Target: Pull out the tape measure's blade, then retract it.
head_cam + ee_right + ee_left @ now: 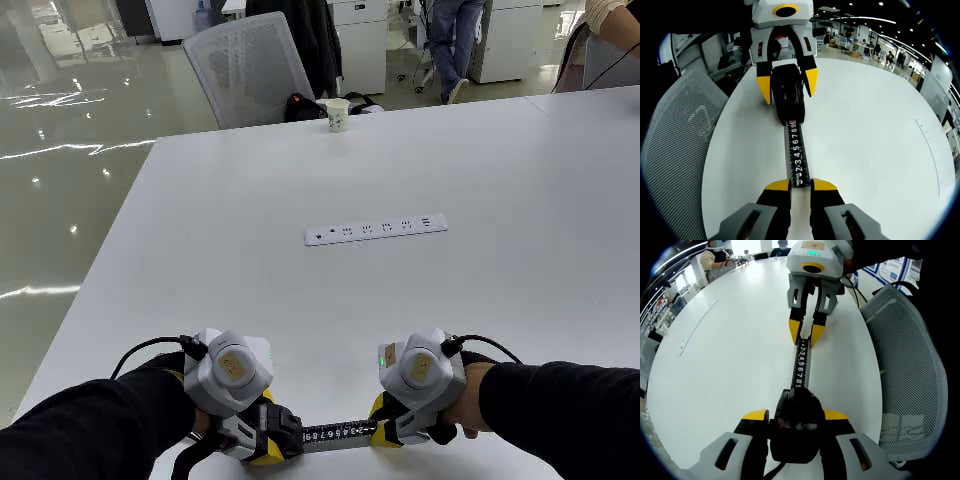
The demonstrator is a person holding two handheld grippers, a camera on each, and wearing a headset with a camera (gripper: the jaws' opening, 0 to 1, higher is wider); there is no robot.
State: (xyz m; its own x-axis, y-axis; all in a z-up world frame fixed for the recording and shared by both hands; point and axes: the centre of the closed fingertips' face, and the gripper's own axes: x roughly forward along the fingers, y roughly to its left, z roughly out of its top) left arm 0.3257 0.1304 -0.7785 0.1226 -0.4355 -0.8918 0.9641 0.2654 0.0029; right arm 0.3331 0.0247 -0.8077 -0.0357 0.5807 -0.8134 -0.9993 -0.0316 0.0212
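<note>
A black tape measure case [797,415] sits clamped between the yellow-tipped jaws of my left gripper [795,416], low on the white table [400,180]. In the head view the case [272,432] is at the near edge under my left gripper [262,436]. A short length of dark blade [338,433] with white numbers runs from the case to my right gripper [385,432]. In the right gripper view the blade [796,157] shows digits up to 9, and my right gripper [800,186] is shut on its end. The case [787,95] faces me there.
A white power strip [376,229] lies in the middle of the table. A paper cup [338,114] stands at the far edge, with a grey mesh chair [250,68] behind it. Another mesh chair [907,370] stands close beside the table's near edge.
</note>
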